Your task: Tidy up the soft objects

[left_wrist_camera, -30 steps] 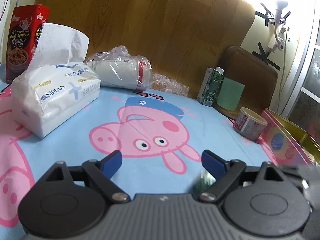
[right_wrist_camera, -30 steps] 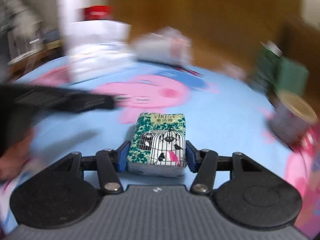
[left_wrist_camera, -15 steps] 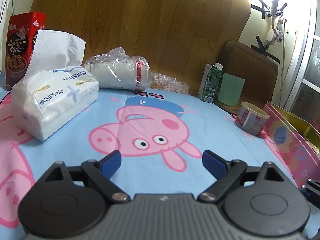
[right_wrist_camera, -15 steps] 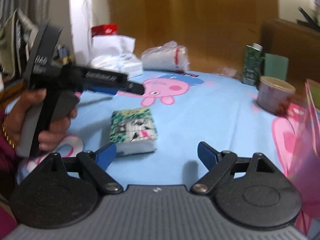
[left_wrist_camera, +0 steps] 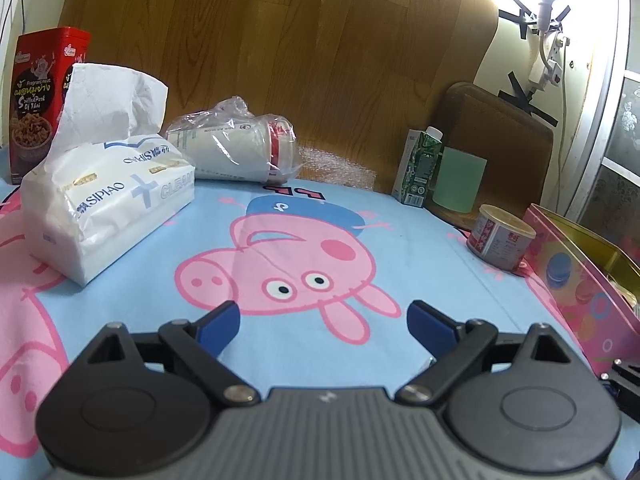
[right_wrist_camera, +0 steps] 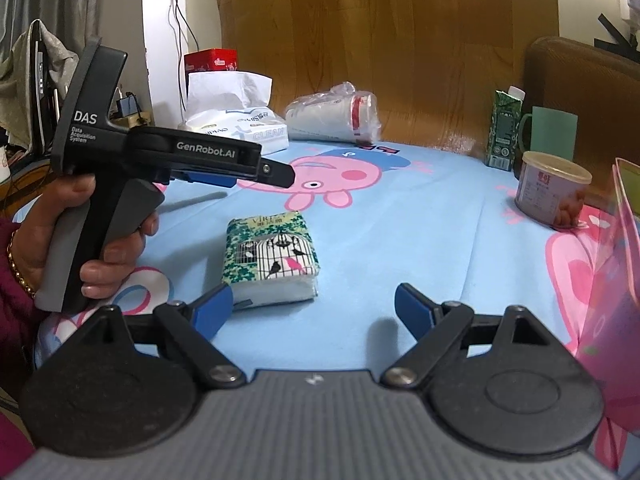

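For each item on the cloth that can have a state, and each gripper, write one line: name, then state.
Left gripper: jaws opening, nothing between them.
Right gripper: open, empty.
Small tissue pack: lying flat, released.
Large tissue pack: opened, sheet sticking up.
Bagged cups: on their side.
Pink tin: lid open.

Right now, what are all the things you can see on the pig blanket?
Small tissue pack: one, green and white with a birdcage picture, lying flat just ahead of the right claw.
Big tissue pack: one, white, back left, a tissue sticking up.
Paper cups in a plastic bag: one stack, white with red, on its side at the back.
Snack tin: one, red, far left corner.
Drink carton: one, green, upright at the back right.
Mug: one, pale green, beside the carton.
Can: one, red and white, right side.
Box: one, pink, open, far right.
Blanket: one, blue with pink pigs.
Left claw: opening, nothing in it.
Right claw: open, empty.
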The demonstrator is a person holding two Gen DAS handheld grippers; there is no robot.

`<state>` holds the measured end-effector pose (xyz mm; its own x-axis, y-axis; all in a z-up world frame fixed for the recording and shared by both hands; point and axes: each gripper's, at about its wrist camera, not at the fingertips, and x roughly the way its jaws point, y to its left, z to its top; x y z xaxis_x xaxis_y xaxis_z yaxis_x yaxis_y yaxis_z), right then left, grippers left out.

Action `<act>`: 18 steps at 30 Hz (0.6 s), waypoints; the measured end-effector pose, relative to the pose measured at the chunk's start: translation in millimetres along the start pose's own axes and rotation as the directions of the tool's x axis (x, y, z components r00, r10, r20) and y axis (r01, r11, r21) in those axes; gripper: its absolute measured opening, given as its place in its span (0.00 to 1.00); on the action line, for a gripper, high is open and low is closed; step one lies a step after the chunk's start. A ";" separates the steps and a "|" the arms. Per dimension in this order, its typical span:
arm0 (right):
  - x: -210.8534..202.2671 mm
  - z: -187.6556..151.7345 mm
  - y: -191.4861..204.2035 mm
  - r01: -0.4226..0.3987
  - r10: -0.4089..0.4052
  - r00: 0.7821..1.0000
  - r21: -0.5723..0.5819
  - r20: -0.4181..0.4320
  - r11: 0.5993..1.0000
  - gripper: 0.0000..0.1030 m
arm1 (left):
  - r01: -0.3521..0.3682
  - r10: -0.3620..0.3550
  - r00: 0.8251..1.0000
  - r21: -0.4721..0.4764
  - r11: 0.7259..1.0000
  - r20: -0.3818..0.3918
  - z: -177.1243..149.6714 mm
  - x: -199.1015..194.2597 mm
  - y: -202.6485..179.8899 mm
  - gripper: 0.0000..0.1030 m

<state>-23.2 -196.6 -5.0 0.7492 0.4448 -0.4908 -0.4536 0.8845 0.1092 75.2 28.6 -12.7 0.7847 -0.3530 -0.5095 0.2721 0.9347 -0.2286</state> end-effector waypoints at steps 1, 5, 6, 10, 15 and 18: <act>0.3 -0.1 0.7 0.002 -0.002 1.000 0.002 0.000 1.000 0.87 | 0.000 0.000 1.000 -0.001 1.000 0.000 0.0 -0.1 0.2 0.91; 0.1 -0.4 2.4 0.009 -0.009 1.000 0.000 0.002 1.000 0.87 | 0.014 -0.014 1.000 -0.004 1.000 -0.002 0.1 -0.3 1.1 0.91; 0.3 -0.7 2.4 0.008 -0.008 1.000 0.000 -0.001 1.000 0.87 | 0.016 -0.016 1.000 -0.003 1.000 -0.001 0.0 -0.6 1.0 0.91; 0.0 -1.7 4.3 0.011 -0.011 1.000 -0.007 -0.003 1.000 0.86 | 0.018 -0.018 1.000 0.002 1.000 -0.001 -0.5 -0.8 -0.1 0.91; -0.1 -2.8 5.3 0.015 -0.015 1.000 -0.003 -0.001 1.000 0.86 | 0.027 -0.027 1.000 0.003 1.000 0.000 0.0 -0.9 1.1 0.91; -0.2 -3.1 5.0 0.018 -0.018 1.000 -0.002 0.002 1.000 0.86 | 0.030 -0.030 1.000 0.002 1.000 0.000 -0.1 -1.3 0.9 0.91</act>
<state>-27.1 -192.8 -7.0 0.7582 0.4294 -0.4907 -0.4413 0.8919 0.0986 74.3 29.9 -12.4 0.7763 -0.3809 -0.5024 0.2964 0.9238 -0.2423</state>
